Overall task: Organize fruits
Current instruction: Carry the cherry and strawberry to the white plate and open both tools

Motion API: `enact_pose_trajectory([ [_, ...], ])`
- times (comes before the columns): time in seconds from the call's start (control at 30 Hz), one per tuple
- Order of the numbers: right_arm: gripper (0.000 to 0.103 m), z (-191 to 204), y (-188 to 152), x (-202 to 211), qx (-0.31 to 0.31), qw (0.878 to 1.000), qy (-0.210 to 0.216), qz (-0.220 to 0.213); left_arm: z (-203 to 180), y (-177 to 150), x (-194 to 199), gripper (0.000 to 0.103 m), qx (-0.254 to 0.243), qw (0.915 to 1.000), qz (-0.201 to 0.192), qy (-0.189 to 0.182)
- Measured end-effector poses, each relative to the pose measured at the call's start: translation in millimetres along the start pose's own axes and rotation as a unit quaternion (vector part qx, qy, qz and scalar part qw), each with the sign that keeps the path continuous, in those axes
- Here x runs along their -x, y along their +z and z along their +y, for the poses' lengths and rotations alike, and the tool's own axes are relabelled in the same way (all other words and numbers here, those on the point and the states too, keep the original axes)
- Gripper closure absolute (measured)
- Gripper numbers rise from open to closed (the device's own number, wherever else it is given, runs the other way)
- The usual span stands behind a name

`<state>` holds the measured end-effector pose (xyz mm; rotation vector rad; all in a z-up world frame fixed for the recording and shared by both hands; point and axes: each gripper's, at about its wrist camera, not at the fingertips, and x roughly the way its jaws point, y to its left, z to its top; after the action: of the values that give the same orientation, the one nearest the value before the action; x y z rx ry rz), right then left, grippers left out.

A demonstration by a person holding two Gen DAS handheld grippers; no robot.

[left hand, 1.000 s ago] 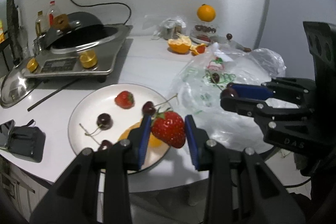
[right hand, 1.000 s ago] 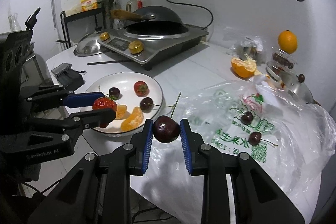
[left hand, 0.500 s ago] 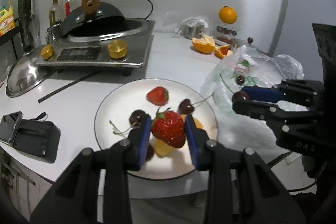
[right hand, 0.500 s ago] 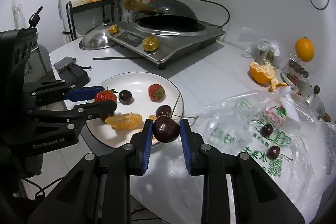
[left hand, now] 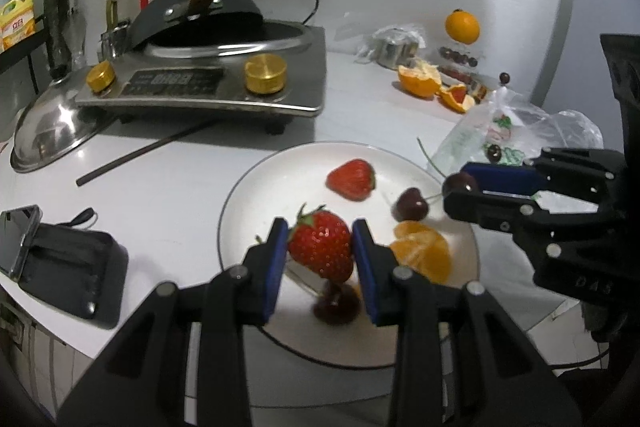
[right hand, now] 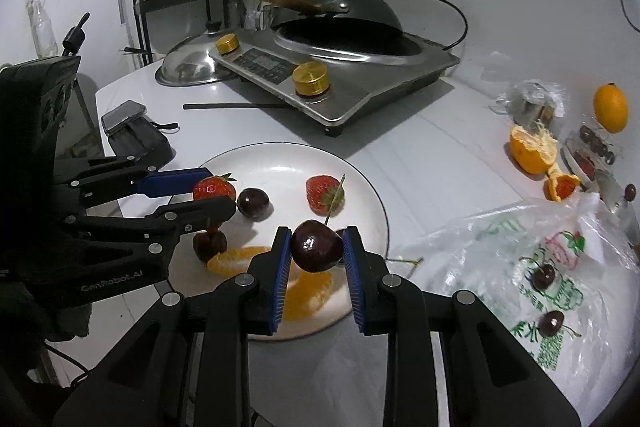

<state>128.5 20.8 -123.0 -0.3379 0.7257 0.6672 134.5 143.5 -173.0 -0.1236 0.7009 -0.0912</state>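
Observation:
My left gripper (left hand: pixel 320 259) is shut on a red strawberry (left hand: pixel 321 250) and holds it above the white plate (left hand: pixel 256 187). My right gripper (right hand: pixel 316 255) is shut on a dark cherry (right hand: pixel 316 246) over the plate's near edge (right hand: pixel 372 195). On the plate lie another strawberry (left hand: pixel 352 180), cherries (left hand: pixel 410 205) and orange segments (left hand: pixel 422 254). The right gripper also shows in the left wrist view (left hand: pixel 460 189), the left gripper in the right wrist view (right hand: pixel 208 197). A clear plastic bag (right hand: pixel 560 267) to the right holds more cherries (right hand: pixel 543 275).
An induction cooker with a wok (left hand: pixel 224 75) stands behind the plate. A steel lid (left hand: pixel 52 131), a chopstick (left hand: pixel 144 155) and a black case with a phone (left hand: pixel 60 263) lie left. A peeled orange (left hand: pixel 420 83) and a whole orange (left hand: pixel 462 27) sit far right.
Both grippers have moved left from the bag side to over the plate, each still holding its fruit. The plate now sits closer and more centred in both views.

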Motion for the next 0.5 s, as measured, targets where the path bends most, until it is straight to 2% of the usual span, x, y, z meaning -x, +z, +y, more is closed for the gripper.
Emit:
enact_pose_trajectory([
  [0.3,0.075,5.5,10.3,-29.6,0.004,1.0,0.016,0.012,16.8,0.3,-17.4,0.069,0.005,0.9998,0.017,0.011],
  [0.5,0.075,8.7,12.6,-46.7,0.008,0.999,0.019,0.026,22.7,0.6,-19.5,0.068,0.018,0.9997,0.018,0.002],
])
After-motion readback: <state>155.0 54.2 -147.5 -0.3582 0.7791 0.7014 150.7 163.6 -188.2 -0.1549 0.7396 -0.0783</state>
